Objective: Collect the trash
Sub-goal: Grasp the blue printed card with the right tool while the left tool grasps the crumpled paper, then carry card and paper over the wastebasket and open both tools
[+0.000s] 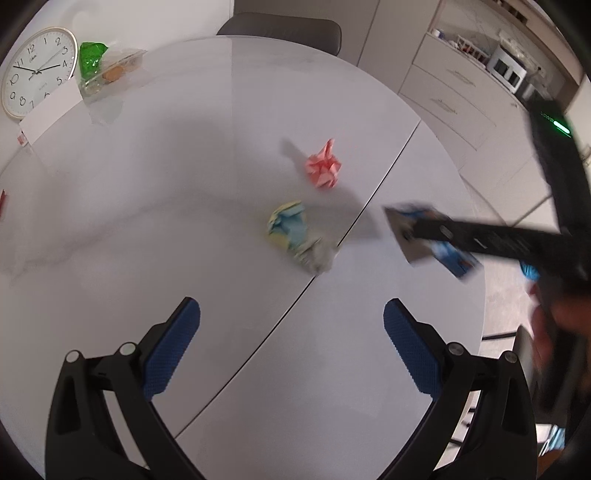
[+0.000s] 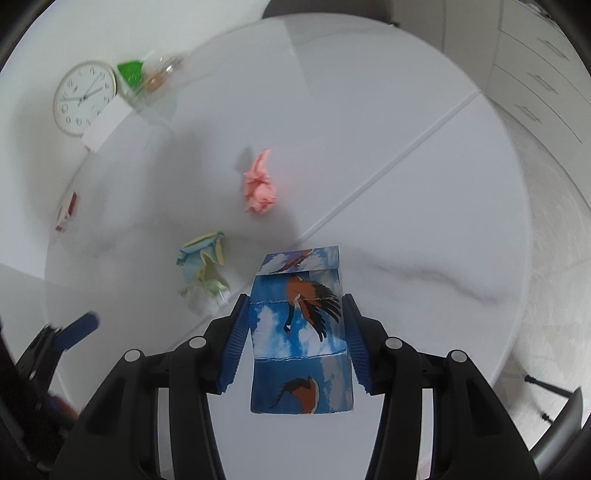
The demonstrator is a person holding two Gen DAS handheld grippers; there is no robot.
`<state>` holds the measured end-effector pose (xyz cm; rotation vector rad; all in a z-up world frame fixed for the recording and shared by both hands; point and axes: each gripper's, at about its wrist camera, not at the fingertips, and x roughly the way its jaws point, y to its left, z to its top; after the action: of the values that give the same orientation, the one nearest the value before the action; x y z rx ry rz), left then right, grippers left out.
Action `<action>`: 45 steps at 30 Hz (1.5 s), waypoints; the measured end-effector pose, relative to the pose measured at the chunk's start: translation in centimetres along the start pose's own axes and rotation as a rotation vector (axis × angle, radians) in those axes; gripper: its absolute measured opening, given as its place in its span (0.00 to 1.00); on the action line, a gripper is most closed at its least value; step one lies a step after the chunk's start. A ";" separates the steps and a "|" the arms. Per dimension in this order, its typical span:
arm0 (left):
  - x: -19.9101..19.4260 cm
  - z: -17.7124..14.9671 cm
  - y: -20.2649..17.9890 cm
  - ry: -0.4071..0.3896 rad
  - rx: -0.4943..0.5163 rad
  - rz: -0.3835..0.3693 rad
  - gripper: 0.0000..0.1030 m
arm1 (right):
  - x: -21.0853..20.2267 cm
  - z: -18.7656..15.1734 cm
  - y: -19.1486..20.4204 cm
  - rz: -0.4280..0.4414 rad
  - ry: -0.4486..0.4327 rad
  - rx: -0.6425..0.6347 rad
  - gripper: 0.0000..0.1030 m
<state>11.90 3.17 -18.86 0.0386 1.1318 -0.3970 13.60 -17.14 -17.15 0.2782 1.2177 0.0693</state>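
While spanning nearly the whole of both views, round white marbled table (image 1: 155,229), split by one thin seam running diagonally across the top. Beyond its far edge, dark chair back (image 1: 280,27); to the right, pale kitchen drawers (image 1: 454,92). Leaning at the far left rim, round white wall clock (image 1: 37,72), with a white card (image 1: 51,114) propped against it and a green packet (image 1: 90,57) and clear plastic wrapping (image 1: 118,68) just beside. Low in the left wrist view, left gripper (image 1: 291,347), jaws spread wide, nothing between the blue pads (image 1: 173,343), hovering above bare tabletop near the seam. Low in the right wrist view, right gripper (image 2: 295,339), clamped on a blue paper carton printed with clouds and flying birds (image 2: 299,332), both ribbed blue pads pressed flat against its sides, top flap folded over, carton held clear above the table. Same carton blurred at the right of the left wrist view, beside the table edge. Still lying on the table, near the seam: crumpled blue-and-yellow paper wad (image 1: 291,232) with a scrap of grey tissue touching it, and, a little farther back, crumpled pink paper ball (image 1: 323,166). At the left rim, small red-and-white item (image 2: 68,210), too blurred to identify.
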 end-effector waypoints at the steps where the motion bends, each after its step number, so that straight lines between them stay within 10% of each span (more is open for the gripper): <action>1: 0.7 0.4 -0.6 -0.003 -0.013 0.006 0.93 | -0.7 -0.4 -0.4 -0.003 -0.009 0.008 0.49; 11: 6.8 2.8 -2.7 0.050 -0.170 0.151 0.75 | -6.7 -4.3 -4.5 -0.028 -0.061 0.085 0.49; 21: 8.4 2.4 -1.7 0.064 -0.330 0.149 0.29 | -9.4 -7.1 -6.9 -0.056 -0.085 0.124 0.49; 35: 4.7 1.2 -1.4 0.061 -0.240 0.064 0.28 | -9.2 -8.5 -7.9 -0.020 -0.087 0.145 0.49; 45: -1.0 0.2 -9.8 0.043 -0.008 -0.042 0.29 | -11.2 -14.8 -12.0 -0.097 -0.067 0.208 0.49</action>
<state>8.46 -5.72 -16.19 0.0163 1.1781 -0.4300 -5.30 -28.37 -14.52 0.3989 1.1708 -0.1511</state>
